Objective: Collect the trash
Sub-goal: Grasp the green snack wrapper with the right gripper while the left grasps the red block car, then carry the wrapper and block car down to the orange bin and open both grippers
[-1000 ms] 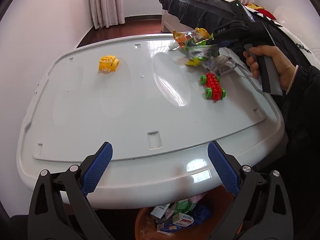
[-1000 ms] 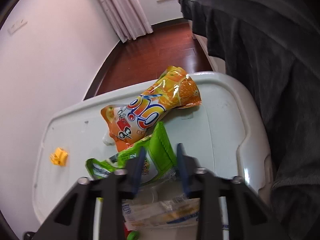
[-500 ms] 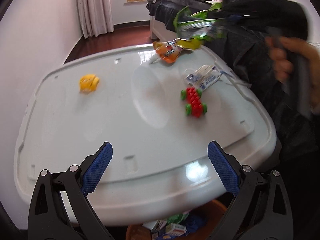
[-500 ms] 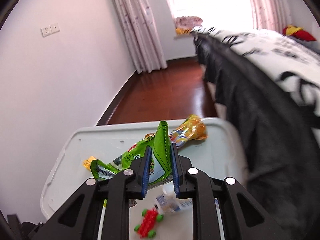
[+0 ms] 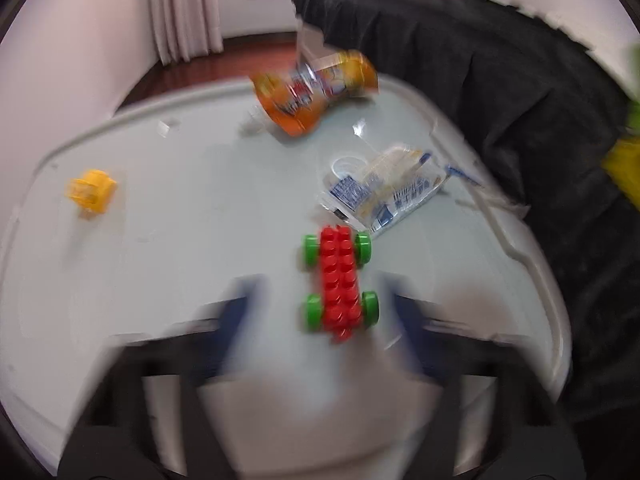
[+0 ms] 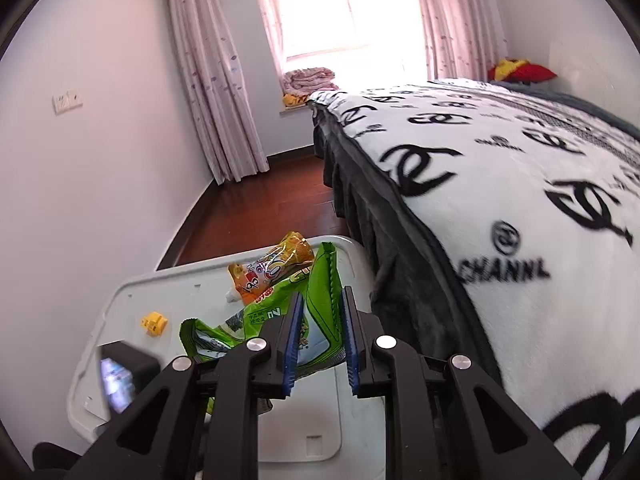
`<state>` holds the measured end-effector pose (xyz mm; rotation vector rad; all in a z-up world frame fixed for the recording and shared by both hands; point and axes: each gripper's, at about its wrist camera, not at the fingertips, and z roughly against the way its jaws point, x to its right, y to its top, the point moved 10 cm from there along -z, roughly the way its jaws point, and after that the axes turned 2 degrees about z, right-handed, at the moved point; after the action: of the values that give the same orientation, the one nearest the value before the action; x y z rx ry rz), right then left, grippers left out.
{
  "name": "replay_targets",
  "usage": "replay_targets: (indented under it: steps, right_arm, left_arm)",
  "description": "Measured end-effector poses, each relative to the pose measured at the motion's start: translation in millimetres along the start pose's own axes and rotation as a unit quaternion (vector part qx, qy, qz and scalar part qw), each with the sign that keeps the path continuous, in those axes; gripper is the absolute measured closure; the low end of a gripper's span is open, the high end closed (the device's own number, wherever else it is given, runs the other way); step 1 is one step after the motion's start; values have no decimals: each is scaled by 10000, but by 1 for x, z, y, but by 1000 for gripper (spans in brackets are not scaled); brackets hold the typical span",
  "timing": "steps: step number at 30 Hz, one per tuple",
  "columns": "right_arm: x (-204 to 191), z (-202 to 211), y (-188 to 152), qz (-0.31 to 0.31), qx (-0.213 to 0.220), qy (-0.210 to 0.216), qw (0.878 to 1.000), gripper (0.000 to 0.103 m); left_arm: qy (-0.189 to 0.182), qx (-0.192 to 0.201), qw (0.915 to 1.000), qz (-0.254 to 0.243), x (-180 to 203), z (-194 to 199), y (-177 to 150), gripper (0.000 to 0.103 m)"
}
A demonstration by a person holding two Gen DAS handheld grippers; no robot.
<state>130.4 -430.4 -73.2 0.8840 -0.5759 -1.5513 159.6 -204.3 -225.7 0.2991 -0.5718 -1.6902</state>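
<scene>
Since a second ago, both tools have moved: right tool (image 6: 318, 340) has lifted the green bag (image 6: 280, 320) off the table (image 6: 296, 432), still clenched on it mid-frame. Left tool (image 5: 320, 312), blurred, has just been narrowing, straddling the red car (image 5: 340, 280). Orange bag (image 5: 316, 92) lies upper centre, clear wrapper (image 5: 384, 188) right.

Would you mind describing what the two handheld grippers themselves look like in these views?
The right gripper has black angular linkage arms with round silver pivot bolts and two flat fingers faced with ribbed blue pads. The left gripper shares the black frame and blue pads, though it is motion-blurred. No cables, markings or sleeves show.
</scene>
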Motion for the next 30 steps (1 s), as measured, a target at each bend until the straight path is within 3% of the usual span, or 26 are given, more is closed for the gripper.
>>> replay_targets:
  steps: [4,9,13,20,30]
  right_arm:
    - [8,-1,-3,-237,-30,142,9996,84]
    - [-3,4,-9,-213,-97,345,9991,84]
    - [-31,15,-26,-33,-325,708,9970,84]
    - [-84,41,-96,833,-1059,1118,9846,84]
    - [-118,65,-178,1710,-1936,1442,9552,84]
  left_arm:
    - [384,218,9990,-112,-4,-6,8,67]
    - [269,364,9988,183,-27,28,3,67]
    - [119,313,9985,439,-58,82,-23,67]
    - [221,286,9989,310,-93,168,-94,67]
    - [326,115,9986,396,-108,205,-158,67]
